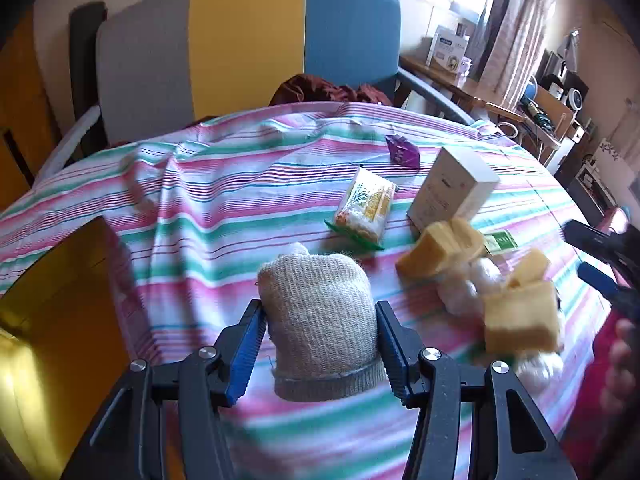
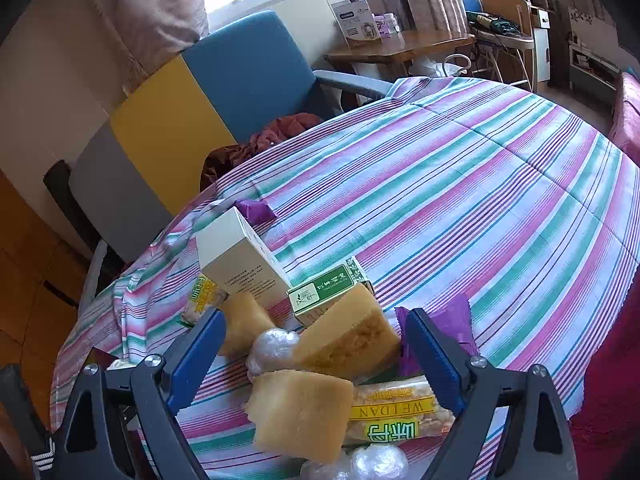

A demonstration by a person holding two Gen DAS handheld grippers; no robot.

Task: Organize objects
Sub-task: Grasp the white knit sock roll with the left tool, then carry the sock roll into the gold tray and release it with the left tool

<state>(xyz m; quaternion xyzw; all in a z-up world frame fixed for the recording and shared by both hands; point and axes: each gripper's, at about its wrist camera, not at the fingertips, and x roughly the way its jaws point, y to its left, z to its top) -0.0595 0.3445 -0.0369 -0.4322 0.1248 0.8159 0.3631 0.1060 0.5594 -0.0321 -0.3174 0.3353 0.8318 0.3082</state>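
Both left gripper (image 1: 320, 318) jaws press the rolled sock (image 1: 320, 320).

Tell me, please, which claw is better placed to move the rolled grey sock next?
Left. The left claw already has the sock between its pads, which press its sides. The right claw stands open over the sponge blocks, apart from the sock.

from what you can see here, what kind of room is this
Most likely a lived-in room at home, not a lab: a table under a striped tablecloth, a colour-block armchair pulled up to it, curtains at a bright window, and a cluttered side desk.
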